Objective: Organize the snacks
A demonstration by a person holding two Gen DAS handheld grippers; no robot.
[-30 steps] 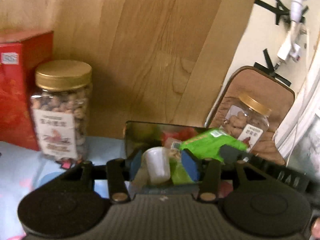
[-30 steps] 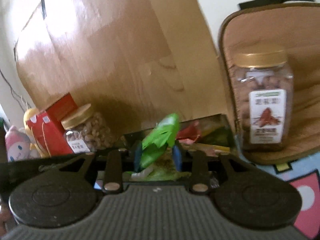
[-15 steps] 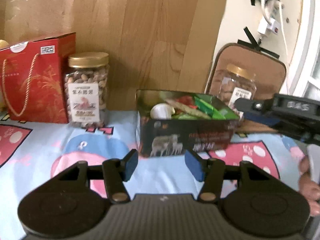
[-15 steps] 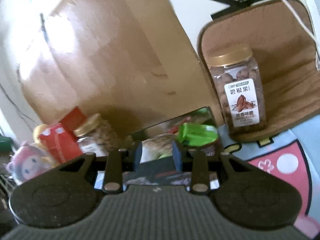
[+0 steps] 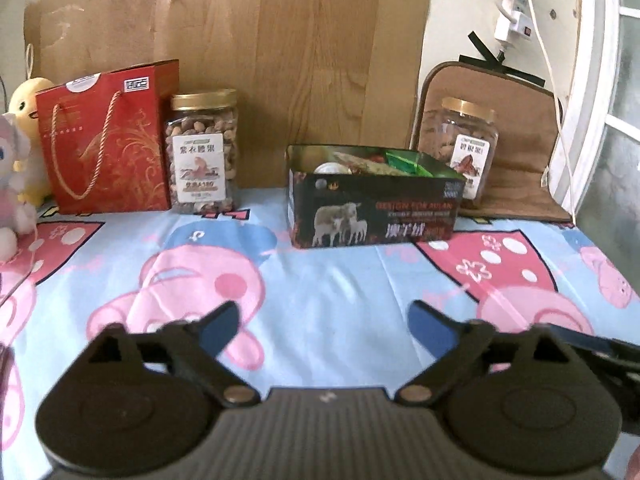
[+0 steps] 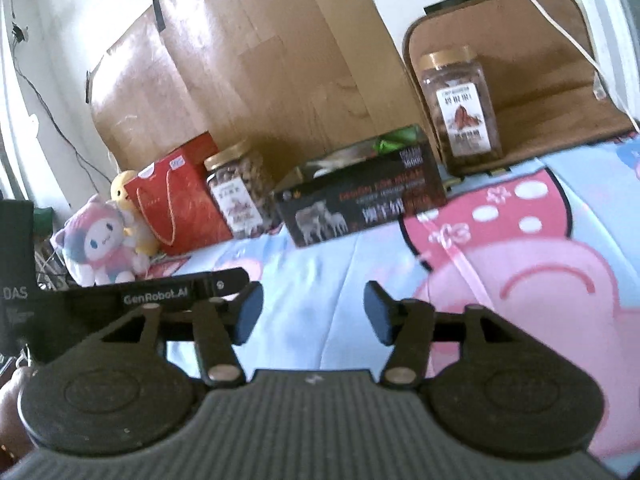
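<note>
Dark snack box (image 5: 374,216) with a sheep picture on its front, standing open-topped on the cartoon-print cloth (image 5: 320,292) near the wooden board (image 5: 280,60) at the back; inside it a white cup (image 5: 330,168), a green packet (image 5: 404,160) and other wrappers, piled to about the rim. Just right of the box, a gold-lidded nut jar (image 5: 460,148) on a brown cushion (image 5: 516,140); well to its left a second gold-lidded nut jar (image 5: 202,152), touching or nearly touching a red gift bag (image 5: 108,140), with plush toys (image 6: 104,240) beyond at the far left. Nearer the camera, well apart from the box: left gripper (image 5: 320,326) over bare cloth, jaws opening and already wide, nothing between them. Right gripper (image 6: 314,316) likewise over the cloth, jaws opening, moderately apart, empty. Seen from the right wrist, the left gripper's black arm just beside the right one on its left
</note>
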